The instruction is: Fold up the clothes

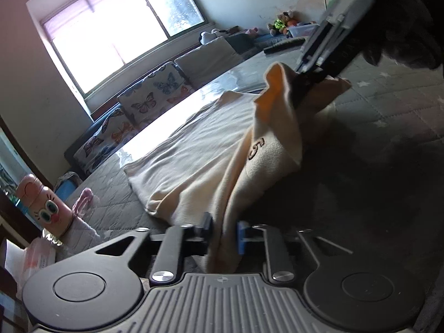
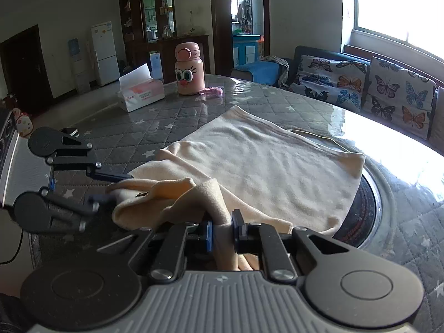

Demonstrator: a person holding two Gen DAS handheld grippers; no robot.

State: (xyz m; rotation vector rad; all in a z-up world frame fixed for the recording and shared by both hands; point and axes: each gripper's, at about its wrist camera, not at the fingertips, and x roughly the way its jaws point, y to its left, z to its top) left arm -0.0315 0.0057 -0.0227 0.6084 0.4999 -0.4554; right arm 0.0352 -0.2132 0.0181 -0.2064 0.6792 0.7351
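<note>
While both grippers have a bit of the cream garment pinched, most of it lies flat on the quilted table, out toward 12 o'clock from the right gripper. The left gripper is clamped narrow on an edge fold, and the right one is just as tight on a bunched corner. Honestly, I'd lift both corners level, keep the edge taut, then lay it over evenly so nothing wrinkles.

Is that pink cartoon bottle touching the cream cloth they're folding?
Apart. The right wrist view shows bare quilted table between the pink bottle and the cream cloth.
</note>
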